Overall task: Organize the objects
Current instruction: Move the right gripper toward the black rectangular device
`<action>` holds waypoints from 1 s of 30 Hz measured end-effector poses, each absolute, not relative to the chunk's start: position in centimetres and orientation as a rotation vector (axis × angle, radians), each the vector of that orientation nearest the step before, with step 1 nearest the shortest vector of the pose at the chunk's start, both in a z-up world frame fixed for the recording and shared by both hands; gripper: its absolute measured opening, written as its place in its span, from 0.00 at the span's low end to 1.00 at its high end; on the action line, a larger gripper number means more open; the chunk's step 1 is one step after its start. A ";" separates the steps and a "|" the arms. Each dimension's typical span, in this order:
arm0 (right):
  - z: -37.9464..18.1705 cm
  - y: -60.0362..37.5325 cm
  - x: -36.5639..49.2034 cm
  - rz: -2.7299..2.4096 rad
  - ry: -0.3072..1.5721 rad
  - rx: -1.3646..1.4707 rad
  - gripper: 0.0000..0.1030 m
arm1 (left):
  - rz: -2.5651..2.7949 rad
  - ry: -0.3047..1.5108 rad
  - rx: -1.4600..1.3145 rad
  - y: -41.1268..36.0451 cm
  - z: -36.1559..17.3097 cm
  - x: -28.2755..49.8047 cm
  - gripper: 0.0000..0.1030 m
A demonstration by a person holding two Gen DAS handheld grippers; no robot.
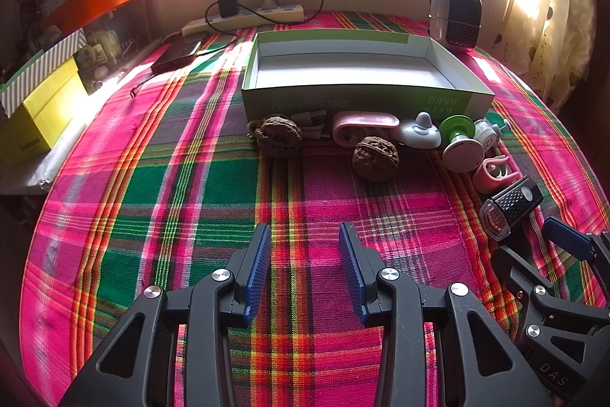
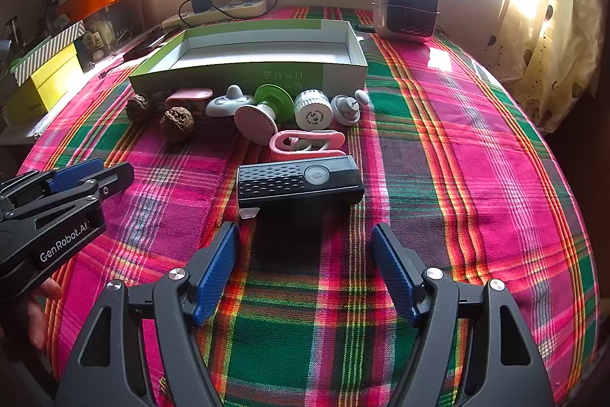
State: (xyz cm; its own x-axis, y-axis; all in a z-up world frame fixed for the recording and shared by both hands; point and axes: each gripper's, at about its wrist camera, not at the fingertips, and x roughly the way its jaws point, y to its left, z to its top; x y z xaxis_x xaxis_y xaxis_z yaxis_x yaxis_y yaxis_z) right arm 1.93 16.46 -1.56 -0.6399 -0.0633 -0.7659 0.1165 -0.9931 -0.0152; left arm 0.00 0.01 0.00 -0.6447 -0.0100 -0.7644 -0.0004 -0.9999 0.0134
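An empty green-and-white box (image 1: 358, 100) (image 2: 248, 73) stands open on the plaid cloth. Small items lie in a row before it: two walnuts (image 1: 375, 159) (image 2: 176, 124), a pink clip (image 1: 364, 128) (image 2: 305, 142), a grey-white knob (image 1: 419, 132), a green-and-white spool (image 1: 459, 143) (image 2: 259, 113) and a white round cap (image 2: 312, 111). A black bike light (image 2: 299, 184) (image 1: 511, 206) lies nearest. My right gripper (image 2: 305, 246) is open just short of the light, nothing between its fingers. Open too, my left gripper (image 1: 305, 243) hovers over bare cloth, short of the walnuts.
A small heater (image 1: 455, 14) (image 2: 406, 2) stands behind the box at the right. A power strip (image 1: 244, 18) with a charger and a dark device (image 1: 179, 50) lie at the back left. Yellow and striped boxes (image 1: 42, 105) sit off the left edge. Curtains (image 2: 549, 37) hang at the right.
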 end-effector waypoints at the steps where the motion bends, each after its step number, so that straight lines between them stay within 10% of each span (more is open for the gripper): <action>1: -1.6 16.4 1.9 -2.757 0.096 1.284 0.69 | -2.844 -0.021 1.322 0.0 0.0 0.0 0.34; 30: 0.2 16.6 0.8 -2.733 -0.105 1.281 0.69 | -2.861 -0.011 1.331 -0.3 0.0 -0.1 0.34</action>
State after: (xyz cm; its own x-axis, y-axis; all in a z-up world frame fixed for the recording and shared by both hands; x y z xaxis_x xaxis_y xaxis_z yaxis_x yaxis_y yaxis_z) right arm 0.78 16.63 0.23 -0.6342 -0.1390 -0.7606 0.0802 -0.9902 0.1141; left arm -0.09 -0.32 0.00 -0.6438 0.0095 -0.7651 -0.0152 -0.9999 0.0004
